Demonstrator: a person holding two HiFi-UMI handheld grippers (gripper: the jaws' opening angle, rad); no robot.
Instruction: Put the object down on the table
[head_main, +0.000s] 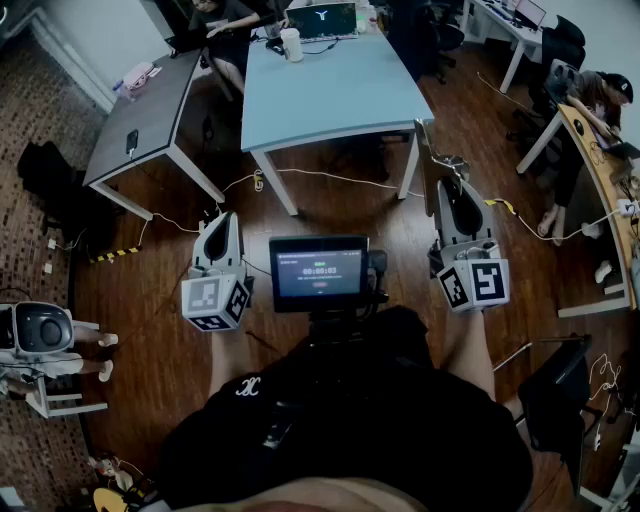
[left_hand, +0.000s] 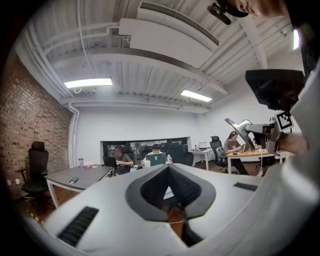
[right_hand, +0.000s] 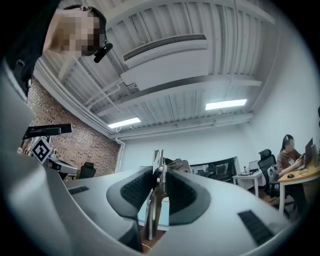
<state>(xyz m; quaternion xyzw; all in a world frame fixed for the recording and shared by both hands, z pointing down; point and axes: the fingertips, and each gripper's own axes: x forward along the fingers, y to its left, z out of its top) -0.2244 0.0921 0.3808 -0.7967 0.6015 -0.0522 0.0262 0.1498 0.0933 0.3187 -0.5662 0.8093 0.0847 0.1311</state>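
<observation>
Two forward-pointing claws: left claw (head_main: 222, 226) closed, right claw (head_main: 453, 192) on pliers (head_main: 427, 150).

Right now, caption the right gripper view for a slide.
Right gripper shut on metal pliers, brick wall and ceiling lights behind.

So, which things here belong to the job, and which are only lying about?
Job: right gripper, shut on a metal tool; blue table, probably the target.
Lying about: empty left gripper, cup, laptop, grey table, phone, floor cables.
</observation>
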